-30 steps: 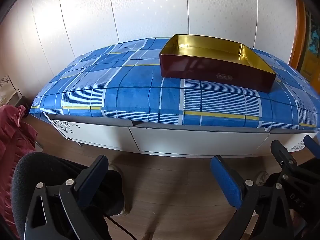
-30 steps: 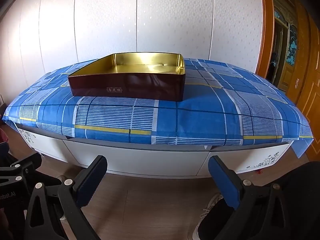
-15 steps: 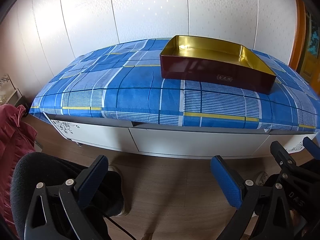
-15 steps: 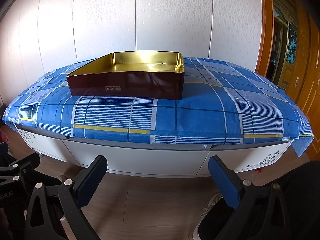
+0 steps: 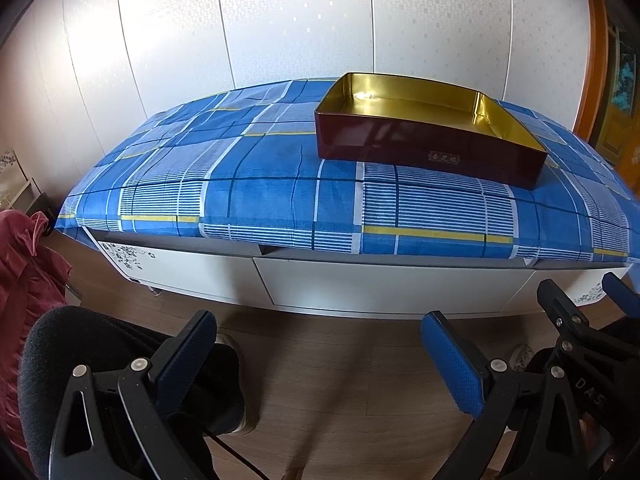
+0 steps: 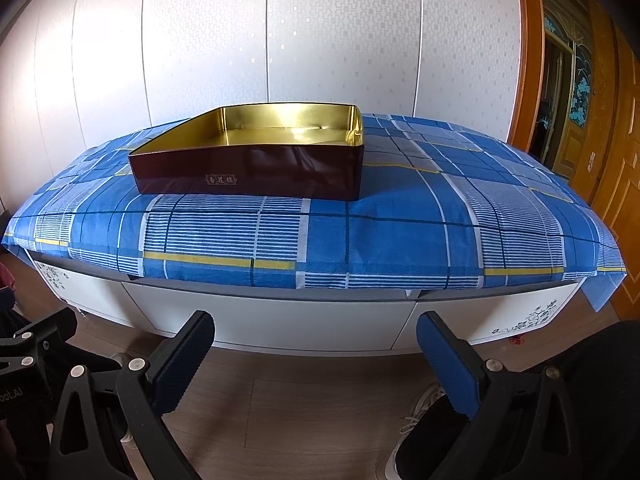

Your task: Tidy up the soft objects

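White panelled wall. Low white cabinet, top covered by blue plaid cloth. Dark red tin box with gold interior, open and holding nothing, on the cloth's middle. Left gripper and right gripper: both held low over the wood floor, well short of the cabinet, fingers spread wide, nothing between them.

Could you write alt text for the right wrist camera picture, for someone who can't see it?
An empty dark red tin with a gold inside sits on a blue checked cloth covering a low white cabinet. The open right gripper, blue-padded, hangs over wooden floor in front.
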Tool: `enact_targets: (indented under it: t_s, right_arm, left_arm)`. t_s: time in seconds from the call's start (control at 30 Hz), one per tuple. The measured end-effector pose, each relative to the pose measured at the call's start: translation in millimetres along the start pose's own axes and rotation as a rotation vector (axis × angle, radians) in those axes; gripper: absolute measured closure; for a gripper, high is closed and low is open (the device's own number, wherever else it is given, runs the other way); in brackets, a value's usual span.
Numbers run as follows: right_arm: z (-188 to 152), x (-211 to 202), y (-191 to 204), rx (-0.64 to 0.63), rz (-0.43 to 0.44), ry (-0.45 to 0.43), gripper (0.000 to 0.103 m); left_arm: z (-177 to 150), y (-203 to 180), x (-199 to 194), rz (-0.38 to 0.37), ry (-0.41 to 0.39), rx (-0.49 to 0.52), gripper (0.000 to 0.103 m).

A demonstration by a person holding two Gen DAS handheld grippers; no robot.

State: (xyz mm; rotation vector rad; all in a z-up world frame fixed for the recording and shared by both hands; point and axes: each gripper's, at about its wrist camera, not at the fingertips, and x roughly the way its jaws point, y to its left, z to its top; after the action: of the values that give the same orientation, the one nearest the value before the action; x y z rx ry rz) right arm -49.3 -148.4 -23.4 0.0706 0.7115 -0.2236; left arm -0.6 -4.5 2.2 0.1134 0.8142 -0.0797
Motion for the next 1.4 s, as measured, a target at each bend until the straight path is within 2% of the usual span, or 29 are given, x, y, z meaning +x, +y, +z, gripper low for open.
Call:
enact_targets:
  t_s: [1.13, 1.4]
  right_arm:
    - [2, 2, -6, 0.039, -0.011, 0.000, 0.000]
    - [1, 4, -7, 0.038, -0.007, 0.011, 0.000]
  left_arm:
    - [0, -2, 5, -0.022, 0.021, 0.010, 0.000]
    - [-3, -2, 11, -0.104, 0.059, 0.015, 0.000]
